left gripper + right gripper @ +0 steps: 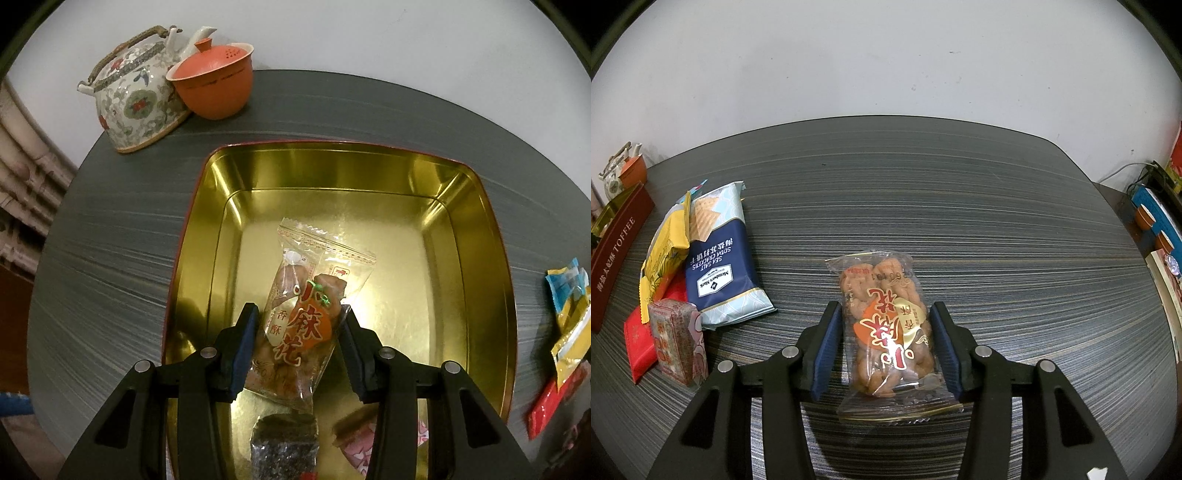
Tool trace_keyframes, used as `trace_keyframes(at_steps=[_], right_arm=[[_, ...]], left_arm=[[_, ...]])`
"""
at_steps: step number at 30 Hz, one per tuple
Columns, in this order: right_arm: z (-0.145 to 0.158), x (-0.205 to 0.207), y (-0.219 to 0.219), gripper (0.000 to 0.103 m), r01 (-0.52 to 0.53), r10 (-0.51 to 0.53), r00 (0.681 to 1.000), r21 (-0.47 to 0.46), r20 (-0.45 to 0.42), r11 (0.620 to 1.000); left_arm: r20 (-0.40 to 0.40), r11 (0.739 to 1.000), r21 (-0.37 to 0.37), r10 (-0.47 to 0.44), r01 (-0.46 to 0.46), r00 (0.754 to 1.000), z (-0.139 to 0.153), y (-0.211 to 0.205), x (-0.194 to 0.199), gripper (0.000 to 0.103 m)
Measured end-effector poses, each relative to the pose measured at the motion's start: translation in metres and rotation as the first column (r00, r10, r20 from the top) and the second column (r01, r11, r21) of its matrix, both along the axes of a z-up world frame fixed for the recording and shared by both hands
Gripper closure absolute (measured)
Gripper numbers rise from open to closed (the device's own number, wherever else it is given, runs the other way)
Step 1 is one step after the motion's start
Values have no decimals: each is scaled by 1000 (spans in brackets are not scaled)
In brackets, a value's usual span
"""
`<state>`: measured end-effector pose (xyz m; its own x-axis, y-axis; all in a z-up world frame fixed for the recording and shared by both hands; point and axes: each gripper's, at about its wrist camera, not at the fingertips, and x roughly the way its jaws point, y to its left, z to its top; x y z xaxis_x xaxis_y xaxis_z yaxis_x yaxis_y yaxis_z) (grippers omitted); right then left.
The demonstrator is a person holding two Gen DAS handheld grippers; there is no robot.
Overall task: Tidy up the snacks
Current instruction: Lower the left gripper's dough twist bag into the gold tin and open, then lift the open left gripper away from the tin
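Note:
A clear packet of fried dough twists with red characters hangs low inside the open gold tin, and my left gripper is shut on its lower half. A dark packet and a pink one lie on the tin floor below it. In the right wrist view a second, matching dough twist packet sits between the blue pads, which touch both its sides just over the table; my right gripper is shut on it.
A floral teapot and an orange lidded cup stand behind the tin. Left of the right gripper lie a soda cracker pack, a yellow packet, a red packet and a small patterned block. The tin's dark red side is far left.

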<state>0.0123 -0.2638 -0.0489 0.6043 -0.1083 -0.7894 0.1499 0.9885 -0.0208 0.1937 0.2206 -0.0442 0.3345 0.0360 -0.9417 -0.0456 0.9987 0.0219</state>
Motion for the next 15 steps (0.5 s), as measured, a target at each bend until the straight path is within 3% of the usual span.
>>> trace_keyframes(at_steps=[3,7,9,11,15], right_arm=[[0,0,0,57,0,0,1000,0,0,1000],[0,1,1,57,1,-1,1000,-1,-1,1000],[0,1,0,54,4,-4,1000,0,-2,1000],[0,2,-2,41,5,-5,1000,4,-9,1000],[1,2,-4,41,5,-5,1000,3,-9,1000]], left_arm=[[-6,1000,-14,0,0,1000,0,3,1,57],[0,1000,-21,-5,5,1000,4,6,-3,46],[14,1000,-19,-18,19,1000,8,5,-6,45],[34,999,-17,-30,31,999,16,5,-12,45],[76,999,-3,-42,42,996,32,5,-26,45]])
